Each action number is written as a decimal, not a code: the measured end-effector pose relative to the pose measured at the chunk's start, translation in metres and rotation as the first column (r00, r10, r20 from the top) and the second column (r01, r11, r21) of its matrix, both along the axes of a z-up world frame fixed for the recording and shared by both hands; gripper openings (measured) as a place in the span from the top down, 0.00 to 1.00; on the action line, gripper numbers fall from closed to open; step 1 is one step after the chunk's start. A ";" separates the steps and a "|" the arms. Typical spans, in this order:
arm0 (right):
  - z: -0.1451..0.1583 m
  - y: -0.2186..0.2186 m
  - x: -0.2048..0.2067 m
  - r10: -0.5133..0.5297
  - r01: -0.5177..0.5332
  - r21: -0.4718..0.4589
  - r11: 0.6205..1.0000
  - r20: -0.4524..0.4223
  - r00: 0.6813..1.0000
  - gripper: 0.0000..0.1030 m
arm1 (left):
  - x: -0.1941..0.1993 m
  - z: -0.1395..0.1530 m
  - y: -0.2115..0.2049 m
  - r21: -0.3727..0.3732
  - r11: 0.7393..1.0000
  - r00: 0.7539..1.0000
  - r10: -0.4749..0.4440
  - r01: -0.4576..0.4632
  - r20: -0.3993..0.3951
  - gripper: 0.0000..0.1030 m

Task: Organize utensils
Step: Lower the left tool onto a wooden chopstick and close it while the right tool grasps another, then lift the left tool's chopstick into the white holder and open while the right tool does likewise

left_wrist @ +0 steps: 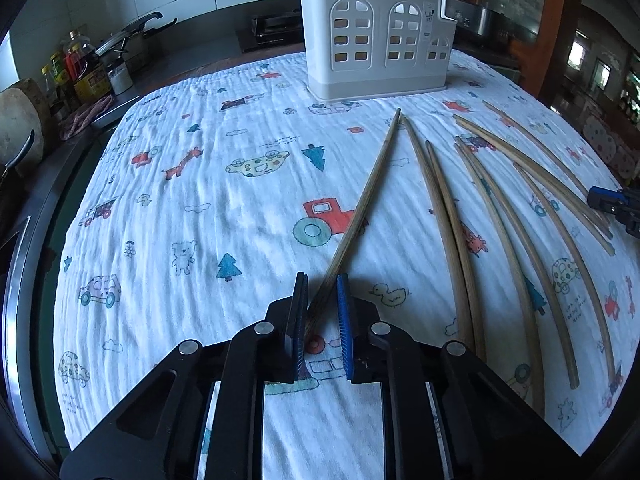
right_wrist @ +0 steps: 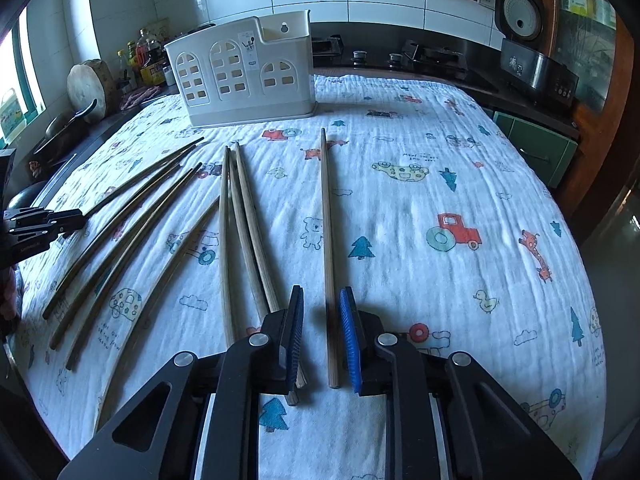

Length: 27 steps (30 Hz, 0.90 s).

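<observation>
Several wooden chopsticks lie on a printed cloth. In the left wrist view, my left gripper [left_wrist: 322, 280] is open around the near end of one chopstick [left_wrist: 360, 208], which lies between the blue pads and points toward the white utensil holder [left_wrist: 376, 36]. Other chopsticks [left_wrist: 500, 216] fan out to its right. In the right wrist view, my right gripper [right_wrist: 322, 294] is open, straddling a single chopstick [right_wrist: 327, 236] that lies on the cloth. More chopsticks [right_wrist: 236, 232] lie to the left. The holder [right_wrist: 240, 72] stands at the far left.
The cloth [left_wrist: 200, 208] covers the table. Bottles [left_wrist: 80, 68] and a pan stand on the counter at the left. A stove [right_wrist: 424, 60] and a rice cooker [right_wrist: 520, 12] sit behind the table. The other gripper shows at each view's edge [left_wrist: 616, 204] [right_wrist: 40, 224].
</observation>
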State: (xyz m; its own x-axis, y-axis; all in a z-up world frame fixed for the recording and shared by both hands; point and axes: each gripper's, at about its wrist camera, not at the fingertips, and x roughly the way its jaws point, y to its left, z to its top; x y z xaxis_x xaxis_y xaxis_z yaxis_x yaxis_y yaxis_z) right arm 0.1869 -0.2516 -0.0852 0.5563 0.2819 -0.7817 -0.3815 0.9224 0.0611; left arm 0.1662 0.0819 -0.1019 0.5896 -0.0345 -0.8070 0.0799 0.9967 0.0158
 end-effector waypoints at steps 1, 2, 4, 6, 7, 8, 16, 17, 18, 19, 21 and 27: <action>0.000 0.000 0.001 0.000 0.000 0.005 1.000 -0.003 1.000 0.86 | 0.000 -0.001 0.000 -0.002 1.000 1.000 -0.003 0.003 0.000 0.86; 0.000 0.000 0.001 0.000 0.000 0.006 1.000 -0.003 1.000 0.87 | 0.001 -0.001 -0.001 -0.003 1.000 1.000 -0.003 0.003 0.000 0.86; -0.001 0.001 0.002 0.004 -0.004 -0.002 1.000 -0.004 1.000 0.89 | 0.000 -0.001 -0.002 -0.002 1.000 1.000 -0.011 0.011 0.002 0.87; -0.002 0.001 0.003 0.006 -0.006 -0.007 1.000 -0.008 1.000 0.89 | 0.000 -0.002 -0.004 0.003 1.000 1.000 -0.013 0.013 0.003 0.87; -0.003 0.001 0.004 0.004 -0.004 -0.010 1.000 -0.010 1.000 0.89 | 0.000 -0.001 -0.004 0.006 1.000 1.000 -0.015 0.015 0.003 0.87; -0.004 0.001 0.004 0.002 -0.002 -0.010 1.000 -0.011 1.000 0.89 | 0.000 -0.001 -0.005 0.007 1.000 1.000 -0.018 0.018 0.002 0.88; -0.005 0.003 0.001 0.002 -0.002 -0.035 0.999 0.003 1.000 0.91 | 0.000 -0.002 -0.003 -0.008 1.000 1.000 -0.022 0.022 -0.004 0.87; -0.005 0.004 0.001 0.000 0.000 -0.041 0.999 0.007 1.000 0.92 | 0.001 -0.002 -0.003 -0.005 1.000 1.000 -0.026 0.026 -0.005 0.88; -0.005 0.005 0.001 0.001 0.000 -0.051 0.999 0.012 1.000 0.92 | 0.001 -0.002 -0.003 -0.003 1.000 1.000 -0.028 0.028 -0.006 0.88; -0.005 0.006 0.000 0.000 0.001 -0.058 0.998 0.016 1.000 0.93 | 0.002 -0.002 -0.003 -0.004 1.000 1.000 -0.027 0.027 -0.007 0.88; -0.005 0.006 0.000 -0.001 0.002 -0.059 0.998 0.018 1.000 0.93 | 0.001 -0.001 -0.003 -0.003 1.000 1.000 -0.027 0.027 -0.007 0.88; 0.007 0.001 -0.006 -0.014 0.016 -0.051 0.999 0.048 0.999 0.93 | -0.007 0.013 -0.005 -0.021 1.000 1.000 -0.017 0.018 0.009 0.94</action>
State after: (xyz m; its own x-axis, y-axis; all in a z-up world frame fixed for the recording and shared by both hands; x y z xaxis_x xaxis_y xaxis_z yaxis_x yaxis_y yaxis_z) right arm 0.1809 -0.2510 -0.0786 0.5975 0.2334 -0.7672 -0.3691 0.9294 -0.0047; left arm 0.1595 0.0772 -0.0889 0.5955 -0.0619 -0.8009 0.0973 0.9952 -0.0046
